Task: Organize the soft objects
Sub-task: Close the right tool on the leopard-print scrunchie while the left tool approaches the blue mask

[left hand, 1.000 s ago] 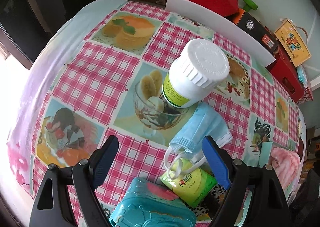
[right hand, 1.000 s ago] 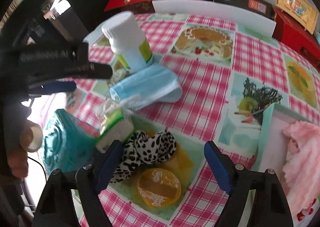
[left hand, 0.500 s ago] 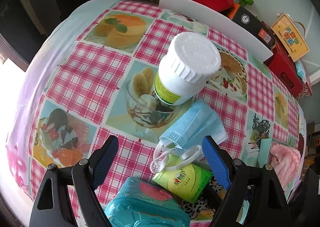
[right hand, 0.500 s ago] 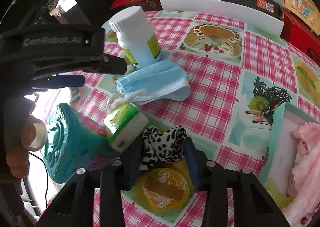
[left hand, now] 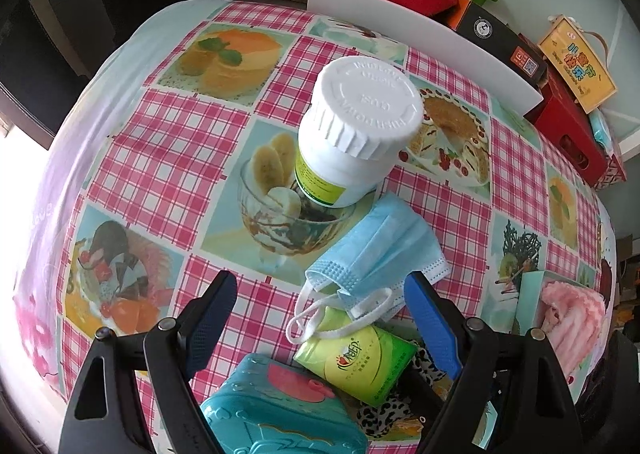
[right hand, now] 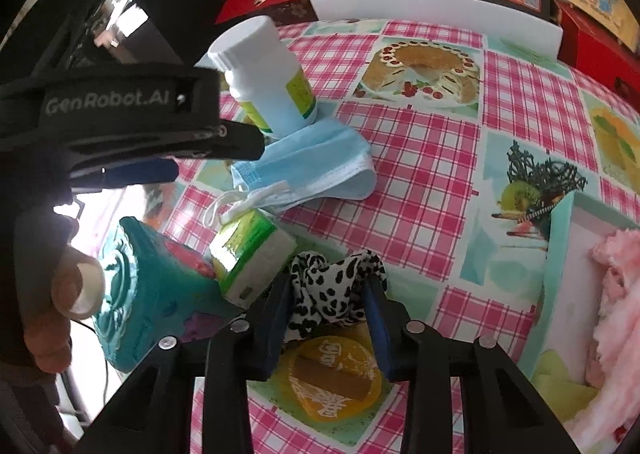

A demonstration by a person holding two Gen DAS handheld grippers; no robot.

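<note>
Two grippers: both in view, both pointing down at the checked tablecloth (left hand: 168, 157).
Left gripper (left hand: 316, 318): fingers spread wide, nothing between them; it hangs over the cloth, touching nothing.
Teal case (right hand: 152, 294): lower left of right-wrist view.
Green tissue pack (right hand: 252, 254): leaning on the case, mask loops draped over it.
Blue face mask (right hand: 312, 169): centre, against the white bottle (right hand: 264, 73).
Right gripper (right hand: 330, 310): fingers clenched on the leopard-print cloth (right hand: 332, 282), lower centre, bunched between the pads.
Pink fluffy item (right hand: 616, 294): right edge, inside the pale box (right hand: 560, 254).
</note>
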